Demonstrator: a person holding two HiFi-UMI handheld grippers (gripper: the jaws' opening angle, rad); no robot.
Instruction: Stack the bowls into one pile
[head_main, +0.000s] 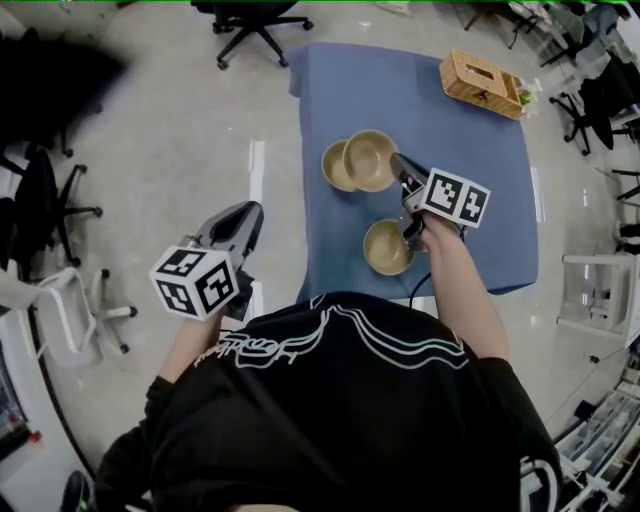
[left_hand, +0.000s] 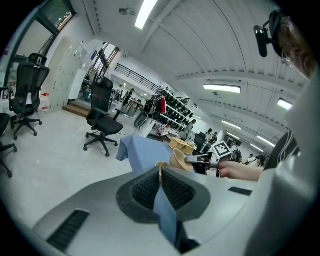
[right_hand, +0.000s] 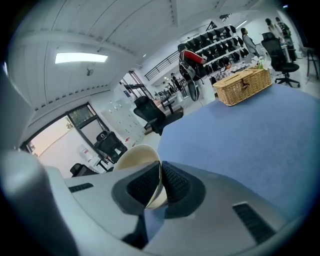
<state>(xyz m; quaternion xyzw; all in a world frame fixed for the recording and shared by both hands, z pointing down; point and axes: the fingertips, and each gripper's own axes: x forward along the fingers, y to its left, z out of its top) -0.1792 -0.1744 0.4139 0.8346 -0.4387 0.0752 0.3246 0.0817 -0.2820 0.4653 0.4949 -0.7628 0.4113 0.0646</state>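
Note:
Three tan bowls are on or over the blue-covered table. My right gripper is shut on the rim of one bowl, which overlaps a second bowl to its left. In the right gripper view that rim runs between the pads of the right gripper. A third bowl sits upright near the front edge, beside the right hand. My left gripper hangs over the floor left of the table, its jaws shut and empty. In its own view the left gripper points toward the held bowl.
A wicker basket stands at the table's far right corner, also in the right gripper view. Office chairs stand beyond the table and at the left. The person's torso in black fills the near foreground.

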